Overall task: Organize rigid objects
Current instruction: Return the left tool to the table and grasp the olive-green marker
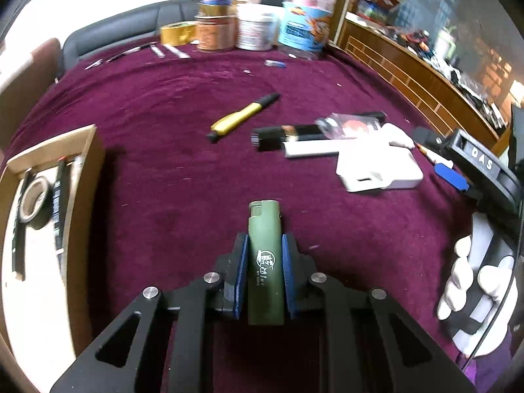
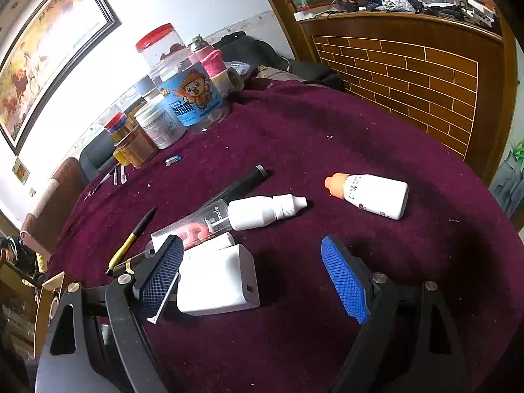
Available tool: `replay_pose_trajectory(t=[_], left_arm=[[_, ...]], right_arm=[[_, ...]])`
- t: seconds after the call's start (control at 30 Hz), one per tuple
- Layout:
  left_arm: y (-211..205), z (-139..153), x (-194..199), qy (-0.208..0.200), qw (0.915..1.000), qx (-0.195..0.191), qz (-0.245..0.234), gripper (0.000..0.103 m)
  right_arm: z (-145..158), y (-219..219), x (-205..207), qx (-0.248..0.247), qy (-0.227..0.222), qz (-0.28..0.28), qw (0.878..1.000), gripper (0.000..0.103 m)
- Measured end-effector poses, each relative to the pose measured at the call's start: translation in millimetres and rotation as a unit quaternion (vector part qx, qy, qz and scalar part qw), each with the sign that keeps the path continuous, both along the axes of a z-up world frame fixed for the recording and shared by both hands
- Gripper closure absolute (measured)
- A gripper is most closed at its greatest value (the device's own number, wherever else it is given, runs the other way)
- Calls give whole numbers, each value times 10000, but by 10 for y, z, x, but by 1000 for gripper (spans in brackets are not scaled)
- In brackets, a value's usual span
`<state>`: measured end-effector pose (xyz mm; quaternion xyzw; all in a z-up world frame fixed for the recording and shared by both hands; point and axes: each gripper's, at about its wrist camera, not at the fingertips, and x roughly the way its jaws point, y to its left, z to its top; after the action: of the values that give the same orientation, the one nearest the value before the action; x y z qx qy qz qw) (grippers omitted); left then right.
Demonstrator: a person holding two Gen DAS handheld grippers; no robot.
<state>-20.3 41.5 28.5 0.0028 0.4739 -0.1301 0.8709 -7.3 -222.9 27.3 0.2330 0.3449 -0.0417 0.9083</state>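
Observation:
My left gripper (image 1: 264, 245) is shut on an olive green lighter (image 1: 264, 262), whose cap end sticks out past the blue pads, just above the purple cloth (image 1: 163, 196). To its left stands a cardboard box (image 1: 85, 196) holding a tape roll (image 1: 34, 203) and dark pens. My right gripper (image 2: 249, 245) is open, and its left pad lies beside a white charger block (image 2: 216, 281). Beyond that lie a white dropper bottle (image 2: 262, 211), an orange-capped bottle (image 2: 376, 196), a clear packet with a red item inside (image 2: 193, 229), a black tube (image 2: 242, 183) and a yellow pen (image 1: 242, 118).
Jars and tubs (image 1: 304, 26) crowd the far edge of the table, with small pens and a battery near them. A wooden cabinet (image 2: 409, 75) stands at the right. A white-gloved hand (image 1: 475, 281) holds the right gripper at the right edge.

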Motion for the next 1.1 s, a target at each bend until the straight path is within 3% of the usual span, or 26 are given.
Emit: replay_pose_trajectory(t=[0.13,0.27,0.37,0.57,0.7,0.8,0.97,1.1], left_arm=[[88,-146,86,238,9995,-178,105,86],[60,-162,70,57,9997,-225,76,85],[188,-124,41,208,9976,-661,21,87],[594,269,-264,-152,9909,-1340,21,89],[915,443,-404,-352,9828,-1813,71,91],[1099,487,-438,-454,9750,-2171,118,92],[1207,487,-517,-452,9731,-2259,59,92],[1131,397,-546,-297,9798,-1976,-81,86]], right_arm=[[-22,19,17,-71,75,-9,9999,17],[-48,33,38,-118,156,-4,9998,17],[-73,20,49,-76,226,-17,9997,17],[-56,15,22,-58,296,4,9995,17],[81,238,-205,344,161,562,9977,17],[137,485,-239,275,215,903,9953,17],[13,681,-39,493,584,987,9922,18],[-94,674,89,889,768,890,9891,26]])
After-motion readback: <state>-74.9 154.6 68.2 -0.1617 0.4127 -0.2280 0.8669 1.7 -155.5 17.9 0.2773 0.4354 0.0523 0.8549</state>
